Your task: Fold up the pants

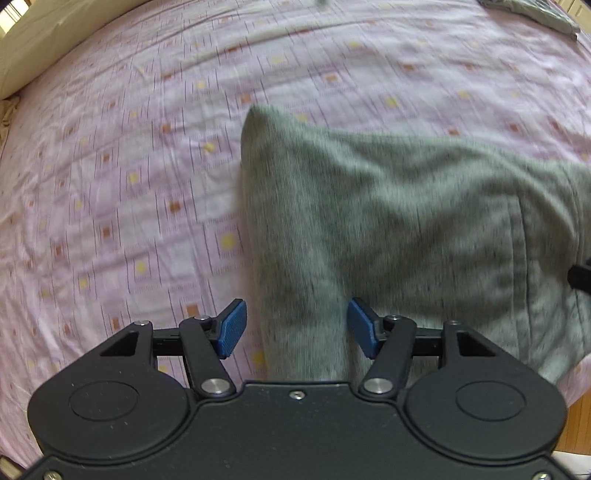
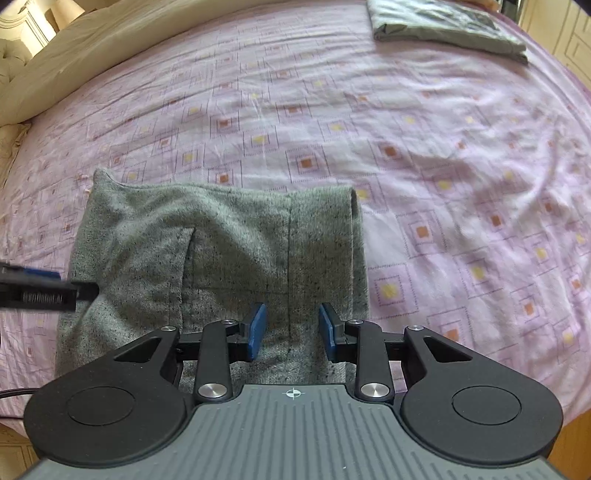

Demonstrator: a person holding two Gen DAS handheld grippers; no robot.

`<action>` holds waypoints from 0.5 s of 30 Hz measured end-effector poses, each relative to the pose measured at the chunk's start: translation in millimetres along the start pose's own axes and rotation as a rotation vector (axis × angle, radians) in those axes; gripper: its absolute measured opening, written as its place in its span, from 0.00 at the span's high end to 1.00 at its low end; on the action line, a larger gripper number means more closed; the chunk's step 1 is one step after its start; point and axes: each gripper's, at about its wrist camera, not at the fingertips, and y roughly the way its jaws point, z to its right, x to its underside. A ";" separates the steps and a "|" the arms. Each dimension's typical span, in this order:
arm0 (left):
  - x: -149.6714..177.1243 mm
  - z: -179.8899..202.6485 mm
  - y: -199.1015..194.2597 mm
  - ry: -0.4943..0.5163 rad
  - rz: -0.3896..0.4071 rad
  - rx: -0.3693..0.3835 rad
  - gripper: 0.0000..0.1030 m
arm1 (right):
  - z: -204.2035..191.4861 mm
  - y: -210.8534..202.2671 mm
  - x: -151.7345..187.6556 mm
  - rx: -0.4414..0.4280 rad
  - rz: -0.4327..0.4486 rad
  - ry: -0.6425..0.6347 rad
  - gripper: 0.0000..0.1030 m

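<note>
Pants sit folded on the pink bedsheet, right under both sets of my fingers. Left gripper has its jaws apart, grey fabric below the gap, nothing pinched. Right gripper is likewise spread over the cloth, pads clear. Another folded garment lies far ahead of my right fingers.

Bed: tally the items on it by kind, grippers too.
Grey pants: 1
Folded green cloth: 1
Cream pillow: 1
Grippers, left and right: 2
Total: 5
</note>
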 end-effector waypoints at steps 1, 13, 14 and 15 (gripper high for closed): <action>5.8 0.8 0.7 0.007 0.008 -0.009 0.33 | 0.5 1.4 2.3 0.001 -0.002 0.001 0.70; 12.1 -15.9 9.7 0.029 0.063 -0.004 0.02 | 9.2 -9.1 6.2 0.066 0.077 0.012 0.62; 11.7 -17.5 11.4 0.027 0.060 0.009 0.02 | 13.8 -6.7 5.6 0.054 0.065 0.032 0.61; 11.6 -18.2 13.7 0.026 0.059 0.019 0.01 | 18.7 -1.8 4.7 0.040 0.040 0.051 0.60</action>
